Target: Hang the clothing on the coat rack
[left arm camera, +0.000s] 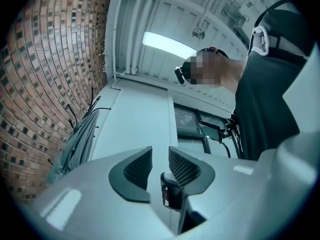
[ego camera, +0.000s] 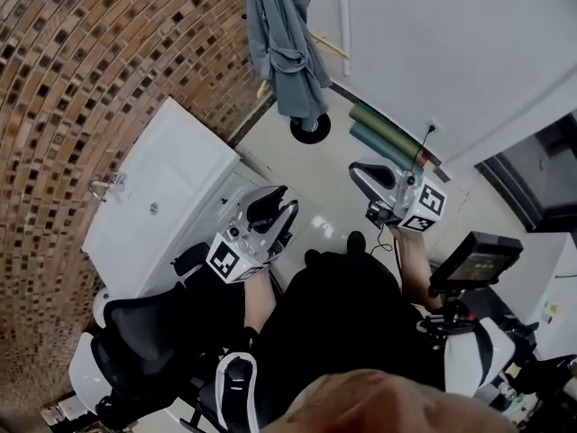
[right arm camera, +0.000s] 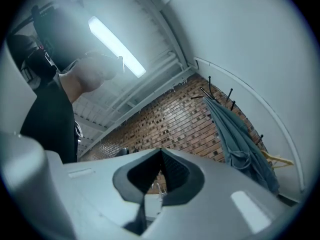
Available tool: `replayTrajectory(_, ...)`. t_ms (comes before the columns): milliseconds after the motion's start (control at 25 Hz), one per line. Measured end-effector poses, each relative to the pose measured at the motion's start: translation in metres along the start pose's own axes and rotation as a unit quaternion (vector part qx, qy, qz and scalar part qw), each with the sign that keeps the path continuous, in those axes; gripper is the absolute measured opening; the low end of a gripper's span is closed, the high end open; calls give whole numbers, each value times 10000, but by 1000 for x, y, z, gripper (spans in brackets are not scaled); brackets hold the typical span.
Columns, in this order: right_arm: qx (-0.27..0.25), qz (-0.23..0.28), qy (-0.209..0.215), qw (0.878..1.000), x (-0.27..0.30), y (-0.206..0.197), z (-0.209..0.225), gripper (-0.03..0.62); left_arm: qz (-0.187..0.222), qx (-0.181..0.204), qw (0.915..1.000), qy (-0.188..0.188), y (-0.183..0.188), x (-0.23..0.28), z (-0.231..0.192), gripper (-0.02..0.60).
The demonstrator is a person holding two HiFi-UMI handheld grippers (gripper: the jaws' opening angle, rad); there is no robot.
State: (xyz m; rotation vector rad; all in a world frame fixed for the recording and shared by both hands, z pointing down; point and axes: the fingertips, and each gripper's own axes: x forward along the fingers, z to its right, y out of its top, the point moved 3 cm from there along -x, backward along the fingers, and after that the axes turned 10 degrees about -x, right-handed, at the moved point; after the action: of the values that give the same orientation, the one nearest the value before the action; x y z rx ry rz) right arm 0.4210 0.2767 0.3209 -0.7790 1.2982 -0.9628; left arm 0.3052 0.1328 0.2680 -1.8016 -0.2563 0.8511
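Note:
A grey-blue garment [ego camera: 281, 48] hangs from the coat rack at the top of the head view, above the rack's black round base [ego camera: 309, 130]. In the right gripper view the same garment [right arm camera: 239, 141] drapes from the rack's dark hooks [right arm camera: 220, 95] against the brick wall. In the left gripper view it shows at the left edge [left arm camera: 75, 144]. My left gripper [ego camera: 273, 207] is held close to the body, well short of the rack, jaws open with nothing between them [left arm camera: 160, 156]. My right gripper [ego camera: 371, 180] is also clear of the garment, its jaws shut and empty [right arm camera: 161, 153].
A white sink counter [ego camera: 167, 183] with a tap [ego camera: 106, 188] stands along the brick wall [ego camera: 72, 61] on the left. A black office chair [ego camera: 135, 332] is at lower left. Green rolls [ego camera: 383, 133] and a wooden hanger [ego camera: 326, 45] lie near the rack. A dark screen [ego camera: 473, 260] sits at right.

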Motion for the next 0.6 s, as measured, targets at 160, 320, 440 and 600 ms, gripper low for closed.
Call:
replayTrajectory(160,-168,-175,-208,9995,32,-17,-23,1,229,-61,9997,-89,15,-33,-23,107)
replayTrajectory(320,-230,-409,-260,9986,40,-29,-37,1,331,-146,9990,-245,2,-45,-30,107)
replayTrajectory(440,-101,-612,-548,9966,16,-37,-56,1,197,-475,9973,-516,-19,-39,-16,107)
replayTrajectory(600,-93,-720,-745,9946,8,-40,-61,1,277,-612,9955,-666,-18,-33,-8,107)
